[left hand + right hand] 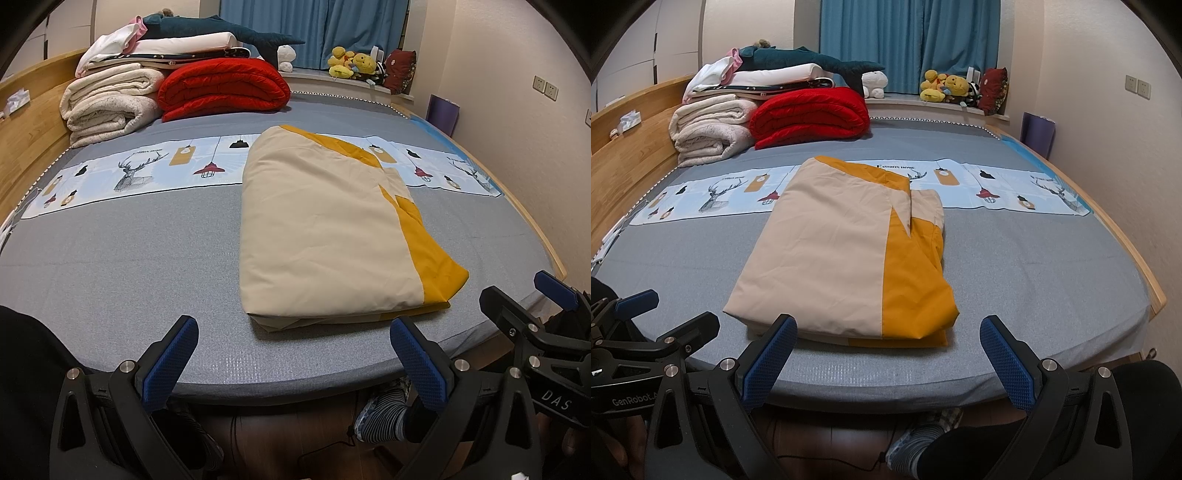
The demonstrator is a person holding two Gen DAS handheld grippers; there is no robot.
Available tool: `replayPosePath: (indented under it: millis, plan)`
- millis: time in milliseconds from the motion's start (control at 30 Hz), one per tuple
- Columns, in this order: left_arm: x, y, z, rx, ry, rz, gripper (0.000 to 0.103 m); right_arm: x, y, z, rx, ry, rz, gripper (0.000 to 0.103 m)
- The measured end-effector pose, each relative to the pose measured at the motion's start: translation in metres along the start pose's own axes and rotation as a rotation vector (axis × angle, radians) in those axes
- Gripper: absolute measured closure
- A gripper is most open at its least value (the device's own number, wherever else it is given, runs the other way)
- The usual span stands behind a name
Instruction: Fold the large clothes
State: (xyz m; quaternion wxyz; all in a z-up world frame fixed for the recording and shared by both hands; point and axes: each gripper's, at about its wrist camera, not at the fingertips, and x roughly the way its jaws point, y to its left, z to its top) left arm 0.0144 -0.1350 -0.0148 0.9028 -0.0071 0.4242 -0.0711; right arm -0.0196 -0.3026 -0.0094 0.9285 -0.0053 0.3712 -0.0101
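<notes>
soft even indoor light, sharp focus, heavy fisheye edges

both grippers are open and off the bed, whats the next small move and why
Probably bring the right gripper forward to the near yellow corner of the folded cover. Both it and the left gripper hold nothing, and that right edge looks uneven and bunched.

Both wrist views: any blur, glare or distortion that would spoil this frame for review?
Left wrist view: sharp, evenly lit; fisheye bows the bed edge and darkens the corners; the folded beige-and-yellow cover is crisp. Right wrist view: same bowing, no glare; the cover casts only a soft shadow. Both grippers, left and right, are in focus and open.
</notes>
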Motion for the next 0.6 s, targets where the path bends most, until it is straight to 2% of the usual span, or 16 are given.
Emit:
replayPosePath:
  millis: [600]
  plan:
    - [0.0035,-0.0018,-0.0008,-0.004,0.006,0.001,0.000,0.0003,0.0004,-0.0002,0.001,0.001,0.000,0.004]
